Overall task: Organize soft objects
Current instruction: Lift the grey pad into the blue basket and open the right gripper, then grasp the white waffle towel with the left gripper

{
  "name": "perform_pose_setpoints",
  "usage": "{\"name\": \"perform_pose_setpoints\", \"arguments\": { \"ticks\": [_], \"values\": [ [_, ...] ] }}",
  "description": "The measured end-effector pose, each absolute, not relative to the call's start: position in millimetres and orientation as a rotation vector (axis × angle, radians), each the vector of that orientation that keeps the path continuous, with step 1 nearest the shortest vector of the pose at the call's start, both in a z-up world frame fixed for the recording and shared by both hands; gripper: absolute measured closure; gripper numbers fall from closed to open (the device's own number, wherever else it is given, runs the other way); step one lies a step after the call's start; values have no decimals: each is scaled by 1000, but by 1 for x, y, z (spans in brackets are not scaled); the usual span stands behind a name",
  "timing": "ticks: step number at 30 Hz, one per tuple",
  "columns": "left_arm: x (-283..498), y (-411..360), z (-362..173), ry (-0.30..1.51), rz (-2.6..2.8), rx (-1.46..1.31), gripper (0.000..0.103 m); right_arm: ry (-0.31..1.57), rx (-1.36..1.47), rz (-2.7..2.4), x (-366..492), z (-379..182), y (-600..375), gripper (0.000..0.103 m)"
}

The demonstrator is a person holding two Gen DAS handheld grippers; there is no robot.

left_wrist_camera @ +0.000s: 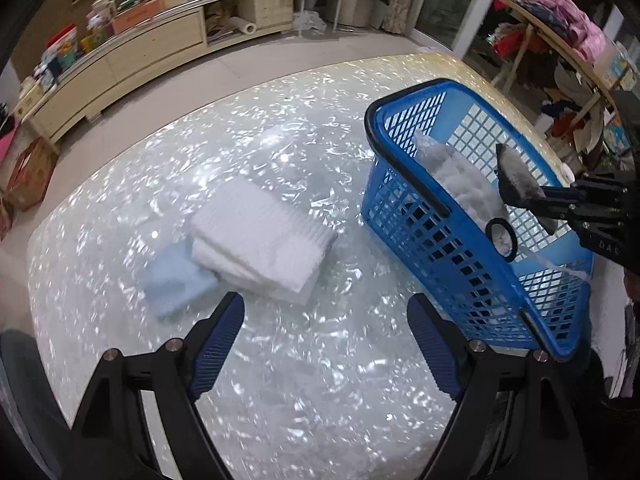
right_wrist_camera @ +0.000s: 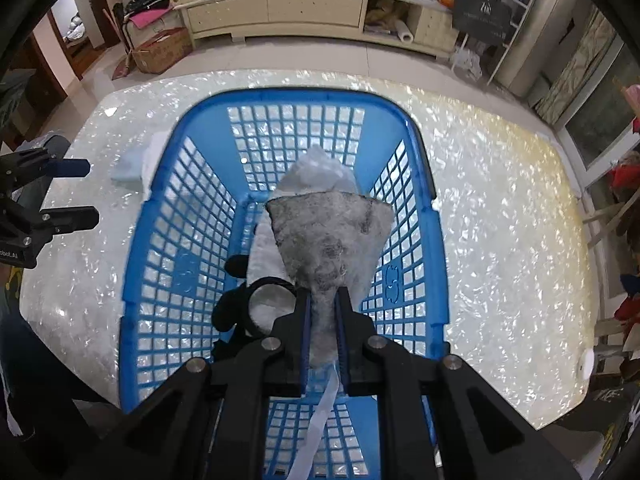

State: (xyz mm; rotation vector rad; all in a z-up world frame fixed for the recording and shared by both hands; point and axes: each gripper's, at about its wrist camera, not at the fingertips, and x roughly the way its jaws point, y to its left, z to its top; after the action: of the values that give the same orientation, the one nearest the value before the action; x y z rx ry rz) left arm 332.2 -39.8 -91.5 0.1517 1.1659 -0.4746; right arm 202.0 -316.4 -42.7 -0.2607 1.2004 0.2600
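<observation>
Where fingers pinch: grey plush partly hidden, bottom cut off.

Both views evenly lit by cool indoor light; no hard shadows; strong speckled glare across the glossy table ahead of the fingers; yellowish cast on its far right edge in the right view; heavy fisheye bending and black corners; slight motion softness at periphery.

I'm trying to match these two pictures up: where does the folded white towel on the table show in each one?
Left wrist view: the folded white towel lies centre-left on the table, overlapping a light blue cloth.
Right wrist view: only a white edge shows, mostly hidden behind the basket's left wall.
Shared landmark: the blue basket.
</observation>
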Motion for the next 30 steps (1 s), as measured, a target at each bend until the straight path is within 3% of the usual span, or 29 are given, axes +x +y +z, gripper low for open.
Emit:
{"name": "perform_pose_setpoints", "arguments": {
  "ticks": [13,24,30],
  "values": [
    [367,-60,-146,1154,-521,312,23,1242,-223,283,215,-56,-312,91],
    [379,-76,-188,1172,-584,448,46,1276,-193,295,228,-62,-314,90],
    [387,-77,-199,1174,-584,444,52,1287,-176,295,232,-63,-316,86]
  ]
}}
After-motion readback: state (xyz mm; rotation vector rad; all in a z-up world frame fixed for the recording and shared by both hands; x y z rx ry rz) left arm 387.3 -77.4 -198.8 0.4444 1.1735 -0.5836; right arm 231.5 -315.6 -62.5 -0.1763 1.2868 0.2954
